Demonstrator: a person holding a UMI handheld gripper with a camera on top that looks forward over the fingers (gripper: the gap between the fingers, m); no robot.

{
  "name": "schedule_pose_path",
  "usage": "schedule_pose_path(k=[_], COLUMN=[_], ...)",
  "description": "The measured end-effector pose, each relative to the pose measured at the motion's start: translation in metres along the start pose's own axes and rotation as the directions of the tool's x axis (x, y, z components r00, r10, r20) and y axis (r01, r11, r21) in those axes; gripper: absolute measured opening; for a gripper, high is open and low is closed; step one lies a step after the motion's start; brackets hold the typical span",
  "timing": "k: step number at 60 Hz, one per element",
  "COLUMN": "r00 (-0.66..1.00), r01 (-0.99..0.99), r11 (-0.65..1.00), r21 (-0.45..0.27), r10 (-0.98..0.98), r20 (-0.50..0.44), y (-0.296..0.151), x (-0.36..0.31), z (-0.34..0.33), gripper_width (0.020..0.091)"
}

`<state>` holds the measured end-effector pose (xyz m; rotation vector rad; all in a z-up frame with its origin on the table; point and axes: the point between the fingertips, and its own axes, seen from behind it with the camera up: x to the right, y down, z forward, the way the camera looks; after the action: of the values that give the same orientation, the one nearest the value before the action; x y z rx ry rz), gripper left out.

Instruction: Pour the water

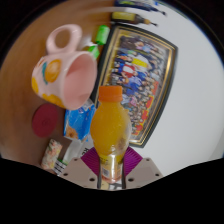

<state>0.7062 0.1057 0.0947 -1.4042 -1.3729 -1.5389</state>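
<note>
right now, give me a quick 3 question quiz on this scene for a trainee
1. True or false: the claw holds the orange bottle between its fingers.
2. What colour is the orange bottle's cap? A) green B) orange C) white
3. Fill in: the pink mug is tilted, and it shows to the ____ of the bottle.

Key
1. True. The bottle's base sits between the two fingers, whose purple pads press at its sides.
2. B. The cap is orange, like the liquid below it.
3. Left. The mug leans beside the bottle, with the framed colourful picture on the bottle's other side.
</note>
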Motion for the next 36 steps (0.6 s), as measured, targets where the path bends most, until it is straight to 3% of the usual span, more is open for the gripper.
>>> schedule_pose_path(k=[10, 20, 28, 36], r00=[0.883, 0.417, -0.014, -0.233], r01=[-0.463, -0.895, -0.979, -0.957], r11=[0.886, 0.434, 0.032, -0.171], r21=[-0.014, -0.109, -0.202, -0.233], r10=[0.463, 0.897, 0.976, 0.933], r20=[0.085, 0.145, 0.219, 0.273], y=[0.01, 0.013, 0.001, -0.021], x=[0.007, 0.011, -0.008, -0.032], z=[-0.013, -0.032, -0.034, -0.027], gripper_width=[0.0268, 0.0267, 0.0265, 0.027])
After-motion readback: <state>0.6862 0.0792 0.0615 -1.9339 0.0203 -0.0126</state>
